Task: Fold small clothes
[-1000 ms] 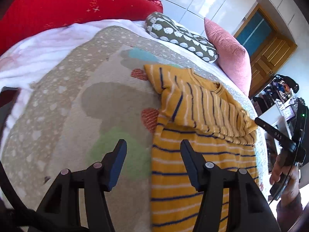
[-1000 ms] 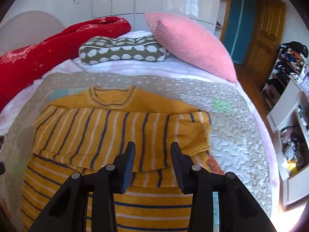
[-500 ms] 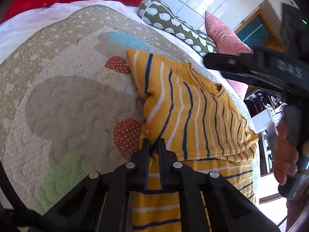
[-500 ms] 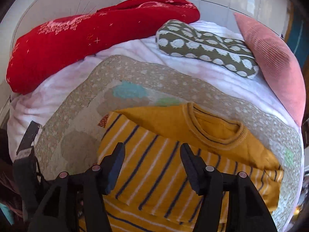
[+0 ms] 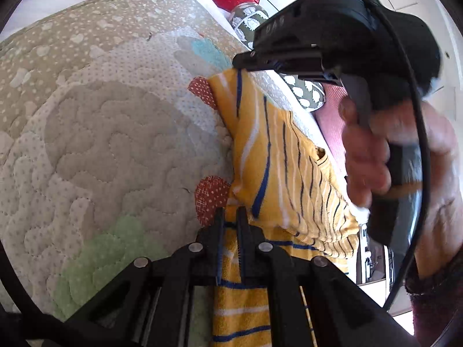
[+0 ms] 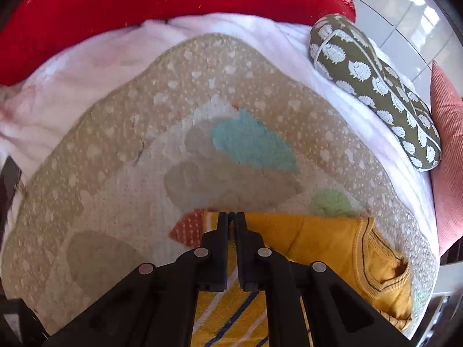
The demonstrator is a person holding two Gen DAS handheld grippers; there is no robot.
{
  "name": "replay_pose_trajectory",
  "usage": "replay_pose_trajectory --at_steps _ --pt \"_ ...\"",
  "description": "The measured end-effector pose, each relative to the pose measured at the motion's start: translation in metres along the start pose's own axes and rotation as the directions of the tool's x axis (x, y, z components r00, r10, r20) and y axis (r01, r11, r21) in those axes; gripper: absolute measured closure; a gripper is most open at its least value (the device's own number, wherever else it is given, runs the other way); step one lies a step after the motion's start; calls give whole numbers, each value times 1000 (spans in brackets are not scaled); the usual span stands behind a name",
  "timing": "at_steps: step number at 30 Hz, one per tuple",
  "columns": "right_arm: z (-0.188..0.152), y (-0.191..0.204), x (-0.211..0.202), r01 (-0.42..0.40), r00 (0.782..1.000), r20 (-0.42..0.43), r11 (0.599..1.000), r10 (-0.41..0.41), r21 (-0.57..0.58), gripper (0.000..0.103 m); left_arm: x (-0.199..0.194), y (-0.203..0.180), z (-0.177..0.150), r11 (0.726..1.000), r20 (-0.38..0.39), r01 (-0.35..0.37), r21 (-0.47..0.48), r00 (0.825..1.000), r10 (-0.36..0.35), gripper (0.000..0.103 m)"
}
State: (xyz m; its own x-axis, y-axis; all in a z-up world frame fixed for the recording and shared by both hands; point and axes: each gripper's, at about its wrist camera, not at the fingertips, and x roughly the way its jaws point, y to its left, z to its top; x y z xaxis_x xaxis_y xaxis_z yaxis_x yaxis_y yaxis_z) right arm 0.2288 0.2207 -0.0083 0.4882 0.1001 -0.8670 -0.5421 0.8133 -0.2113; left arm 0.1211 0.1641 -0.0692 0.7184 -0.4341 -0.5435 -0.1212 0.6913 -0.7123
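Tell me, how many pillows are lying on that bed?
3. A long red one lies across the far edge, a green hedgehog-print one lies to its right, and a pink one sits at the far right. Others may be hidden.

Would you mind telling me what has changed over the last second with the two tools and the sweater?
Both tools went from open to shut. The left tool came down and clamped the sweater at its left edge; the right tool swung across to the left and pinched the top left corner, by the shoulder. The sweater lies folded as before on the quilt, and the pillows have not moved.
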Motion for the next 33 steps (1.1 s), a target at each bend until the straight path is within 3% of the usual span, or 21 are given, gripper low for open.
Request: replay_pose_trajectory --at_steps 3,7,9,10,11,12,16,20,23,26,29,33 --pt "15 -13 3 16 999 43 995 -20 96 101 -13 0 0 1000 21 -1 19 1000 1 96" --pt "6 -29 -4 28 997 72 987 -40 157 100 -24 8 7 1000 10 20 -10 1000 -20 92" --pt "-13 -43 -25 -20 994 110 977 -3 210 91 -26 15 12 999 -6 27 -37 1000 -27 83" --pt "-26 -49 -39 -38 992 127 970 8 239 72 -27 17 13 999 -12 25 -43 1000 -25 81" --pt "-43 -57 -52 -42 990 139 964 5 264 51 -27 18 13 999 -15 19 -44 1000 -20 79" --pt "-65 -67 -66 -34 988 152 957 -10 288 45 -29 19 12 999 -18 14 -41 1000 -15 77" --pt "-182 -113 -117 72 982 135 921 -134 384 42 -29 8 2 1000 -37 -18 3 999 18 69" --pt "-316 -159 -168 167 968 72 834 -239 527 41 -24 -2 -22 997 -56 -57 51 997 60 63" --pt "-409 -184 -194 118 977 58 744 -206 657 39 -30 -7 -46 996 -76 -64 56 995 68 60" --pt "-478 -191 -206 63 981 79 675 -178 735 38 -48 -12 -75 997 -99 -58 57 993 63 51" --pt "-518 -186 -204 -26 982 138 628 -130 778 37 -67 -19 -99 992 -121 -95 83 987 105 47" --pt "-543 -175 -192 -161 967 246 587 -67 793 37 -94 -23 -135 985 -129 -129 111 981 143 44"
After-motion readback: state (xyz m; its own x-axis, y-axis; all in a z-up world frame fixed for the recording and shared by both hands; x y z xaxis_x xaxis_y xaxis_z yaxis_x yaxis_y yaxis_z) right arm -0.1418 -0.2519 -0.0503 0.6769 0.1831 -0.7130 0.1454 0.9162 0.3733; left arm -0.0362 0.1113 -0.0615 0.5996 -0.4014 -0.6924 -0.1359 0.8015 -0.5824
